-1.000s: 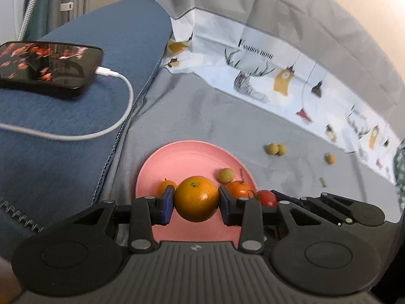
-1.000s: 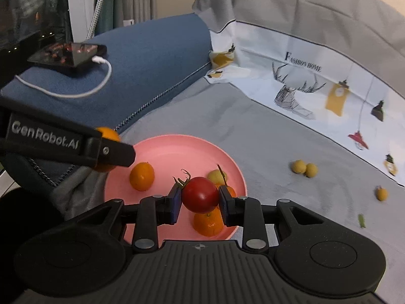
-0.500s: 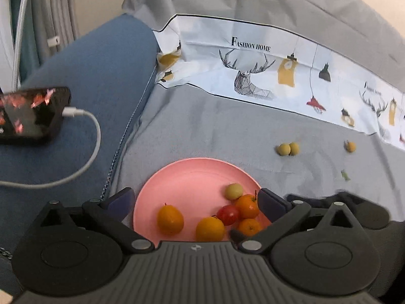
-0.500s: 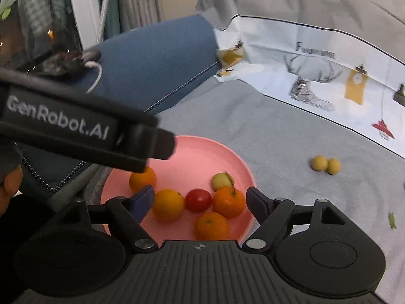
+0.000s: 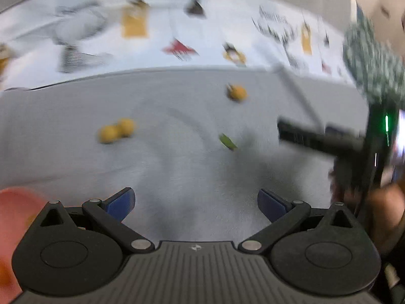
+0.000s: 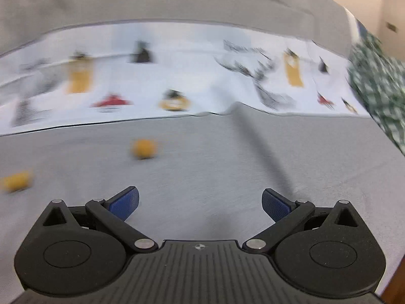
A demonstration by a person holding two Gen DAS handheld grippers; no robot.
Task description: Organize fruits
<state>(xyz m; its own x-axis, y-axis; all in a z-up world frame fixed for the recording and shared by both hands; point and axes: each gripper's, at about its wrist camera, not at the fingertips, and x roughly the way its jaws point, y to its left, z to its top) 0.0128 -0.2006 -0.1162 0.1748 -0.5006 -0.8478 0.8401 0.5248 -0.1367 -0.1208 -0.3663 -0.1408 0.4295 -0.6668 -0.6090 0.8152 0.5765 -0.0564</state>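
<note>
Here both views are smeared by motion blur, so fine detail is not to be trusted. The left tool (image 5: pixel 196 202) is seen with its blue pads spread wide and nothing between them; the right tool (image 6: pixel 200 202) is caught with its jaws opening, likewise with nothing between them. The fruit left to gather lies on the grey sheet (image 5: pixel 177 172): a pair of small yellow fruits (image 5: pixel 116 130) touching each other at centre left of the left wrist view, a single orange-yellow fruit (image 5: pixel 236 92) farther off to the right, and a small green piece (image 5: pixel 227 141) nearer, between the two. Only an edge of the pink plate (image 5: pixel 15 202) is seen, at the near left.

As a judgement, the main risk is a misplaced grasp: the round fruits could be nudged by a pad and rolled across the soft sheet, and the touching pair could be knocked apart or pinched together. A raised fold (image 6: pixel 263 152) in the sheet could also catch a pad.

The yellow fruits appear round, with no long axis that can be told. The green piece looks elongated, slanting from far left to near right, though blur may exaggerate this
</note>
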